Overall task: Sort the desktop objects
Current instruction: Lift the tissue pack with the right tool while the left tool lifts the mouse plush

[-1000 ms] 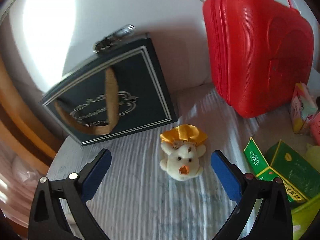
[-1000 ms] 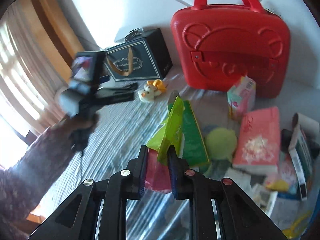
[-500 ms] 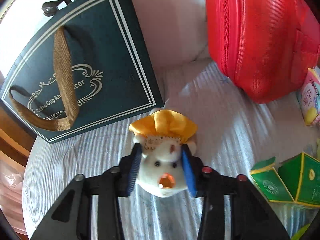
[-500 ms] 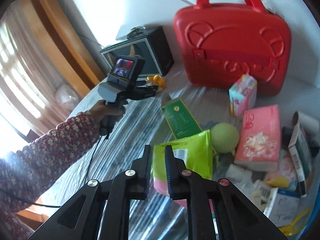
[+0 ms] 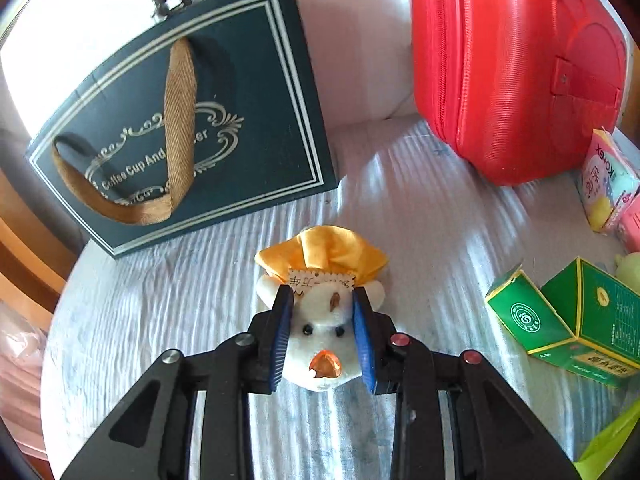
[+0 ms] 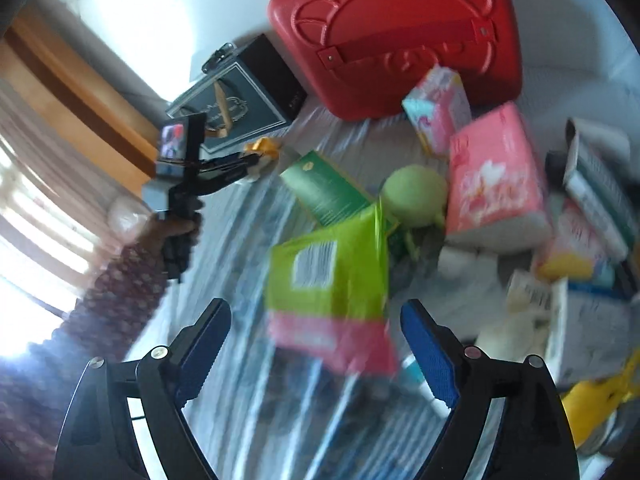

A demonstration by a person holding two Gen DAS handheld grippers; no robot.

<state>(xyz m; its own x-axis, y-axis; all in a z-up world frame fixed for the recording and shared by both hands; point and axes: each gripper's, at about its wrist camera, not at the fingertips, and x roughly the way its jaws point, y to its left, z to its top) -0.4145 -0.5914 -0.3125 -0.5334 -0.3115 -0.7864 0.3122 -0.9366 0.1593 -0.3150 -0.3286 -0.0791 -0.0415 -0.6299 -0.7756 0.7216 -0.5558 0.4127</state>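
Observation:
My left gripper [image 5: 322, 300] is shut on a small white plush toy [image 5: 320, 340] with a yellow hat, which rests on the striped tablecloth [image 5: 180, 300]. In the right wrist view the left gripper [image 6: 256, 160] shows at the far left, holding the plush toy by the dark box. My right gripper [image 6: 316, 320] is open and empty. A lime-green and pink packet [image 6: 332, 280] lies on the cloth just ahead of it, blurred.
A dark gift box [image 5: 180, 128] with a brown ribbon and a red case [image 5: 512, 64] stand at the back. A green carton [image 5: 568, 316], a green ball [image 6: 414, 194], pink tissue packs [image 6: 496, 172] and several small boxes crowd the right side.
My left gripper closed on the plush toy and stays on it. My right gripper opened and let go of the lime-green packet, which now lies on the cloth.

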